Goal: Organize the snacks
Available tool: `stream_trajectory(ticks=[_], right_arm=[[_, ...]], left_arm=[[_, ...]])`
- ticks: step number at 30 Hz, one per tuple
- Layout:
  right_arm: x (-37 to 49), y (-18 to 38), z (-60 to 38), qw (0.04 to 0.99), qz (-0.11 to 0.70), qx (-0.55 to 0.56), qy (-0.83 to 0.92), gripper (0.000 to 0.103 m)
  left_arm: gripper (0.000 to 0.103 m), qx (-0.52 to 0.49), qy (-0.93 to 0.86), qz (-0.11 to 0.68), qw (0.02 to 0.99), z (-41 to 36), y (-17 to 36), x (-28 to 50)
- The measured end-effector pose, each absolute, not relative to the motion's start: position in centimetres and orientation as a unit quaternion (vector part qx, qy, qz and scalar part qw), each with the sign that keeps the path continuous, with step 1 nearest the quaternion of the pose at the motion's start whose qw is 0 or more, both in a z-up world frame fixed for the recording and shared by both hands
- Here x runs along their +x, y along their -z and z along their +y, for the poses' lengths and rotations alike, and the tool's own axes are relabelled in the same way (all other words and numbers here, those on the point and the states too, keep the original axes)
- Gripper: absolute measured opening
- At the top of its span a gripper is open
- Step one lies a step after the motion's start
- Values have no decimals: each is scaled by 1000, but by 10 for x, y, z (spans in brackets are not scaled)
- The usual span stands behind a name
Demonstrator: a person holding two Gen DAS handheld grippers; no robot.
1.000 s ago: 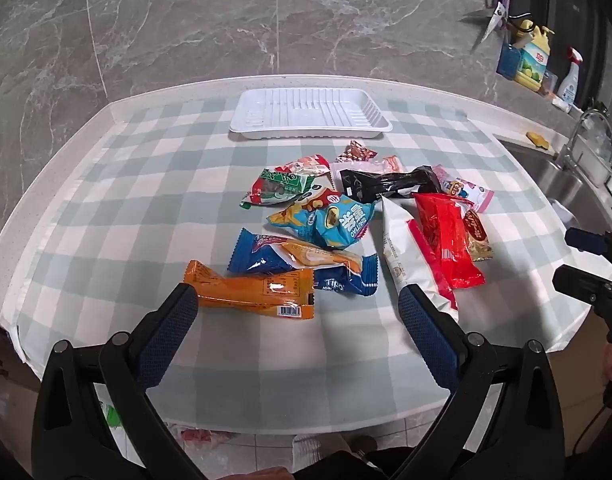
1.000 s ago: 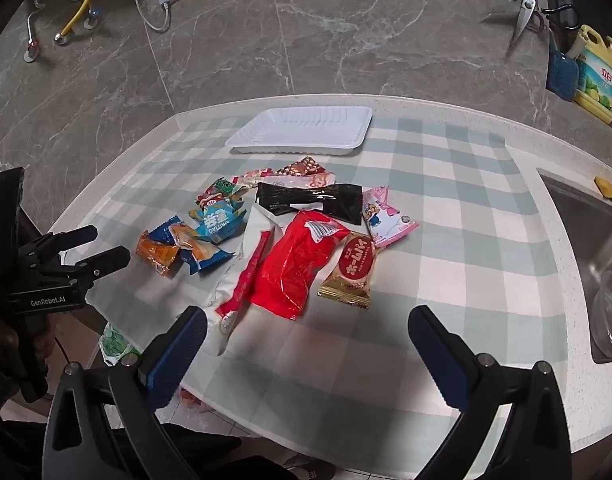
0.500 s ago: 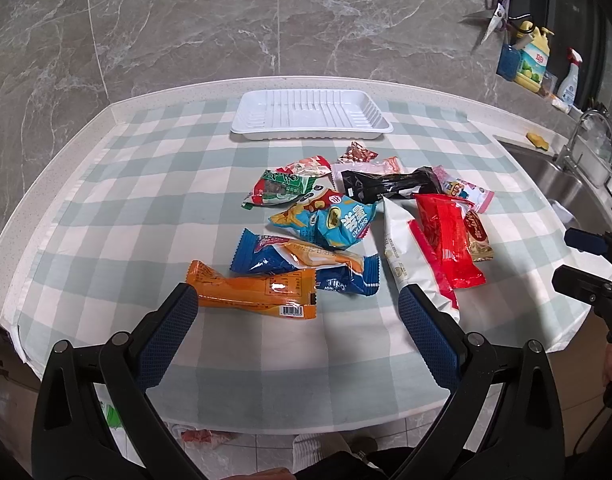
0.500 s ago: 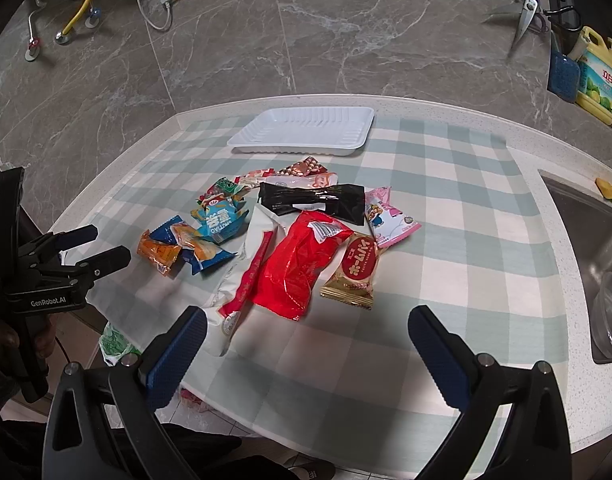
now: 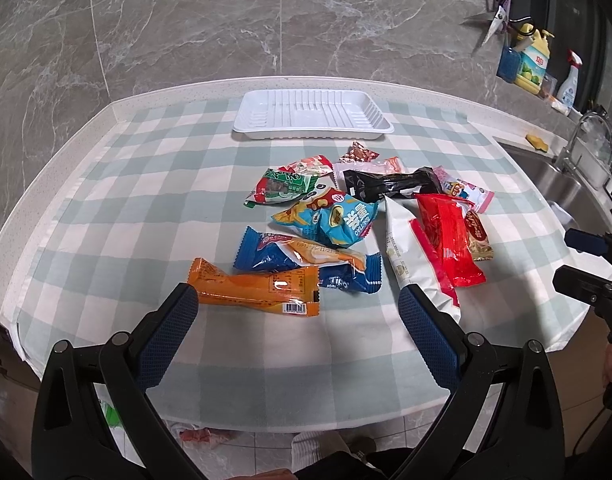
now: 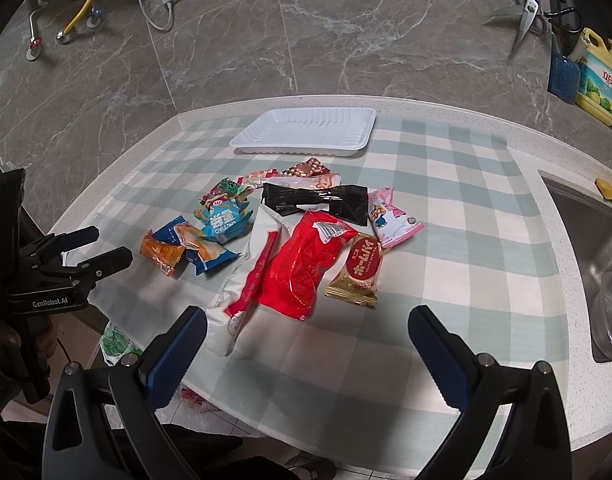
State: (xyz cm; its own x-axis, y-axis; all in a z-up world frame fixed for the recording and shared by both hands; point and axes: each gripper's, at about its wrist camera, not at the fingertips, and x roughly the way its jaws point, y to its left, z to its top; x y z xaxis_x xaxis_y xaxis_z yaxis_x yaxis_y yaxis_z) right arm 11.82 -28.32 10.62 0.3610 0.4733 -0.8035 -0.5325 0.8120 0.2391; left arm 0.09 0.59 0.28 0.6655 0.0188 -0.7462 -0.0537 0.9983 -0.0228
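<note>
Several snack packets lie in a loose pile on the checked cloth (image 5: pixel 118 216). An orange packet (image 5: pixel 254 288) is nearest my left gripper (image 5: pixel 298 300), which is open just in front of it. Behind it are a blue Tipo packet (image 5: pixel 306 260), a light blue packet (image 5: pixel 333 220), a black packet (image 5: pixel 385 184) and a red packet (image 5: pixel 445 236). My right gripper (image 6: pixel 306 324) is open, a little short of the red packet (image 6: pixel 302 264) and a gold packet (image 6: pixel 359 272). An empty white tray (image 5: pixel 309 116) sits at the far edge.
A sink (image 6: pixel 597 264) with a glass bowl lies at the right, its tap (image 5: pixel 585 140) behind. Detergent bottles (image 6: pixel 595 76) and scissors (image 6: pixel 525 20) are at the back right on the marble wall. The cloth's front edge overhangs the counter.
Both grippers have drifted slightly forward toward the pile. Nothing has been taken hold of and the packets lie as before.
</note>
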Motion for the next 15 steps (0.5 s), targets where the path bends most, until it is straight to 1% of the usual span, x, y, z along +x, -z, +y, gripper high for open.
stream_trajectory(ticks=[15], right_arm=[[109,-108,-269,824,476,-31,-305,103]], left_arm=[[101,-24,-20,406,913,10,-4,-2]])
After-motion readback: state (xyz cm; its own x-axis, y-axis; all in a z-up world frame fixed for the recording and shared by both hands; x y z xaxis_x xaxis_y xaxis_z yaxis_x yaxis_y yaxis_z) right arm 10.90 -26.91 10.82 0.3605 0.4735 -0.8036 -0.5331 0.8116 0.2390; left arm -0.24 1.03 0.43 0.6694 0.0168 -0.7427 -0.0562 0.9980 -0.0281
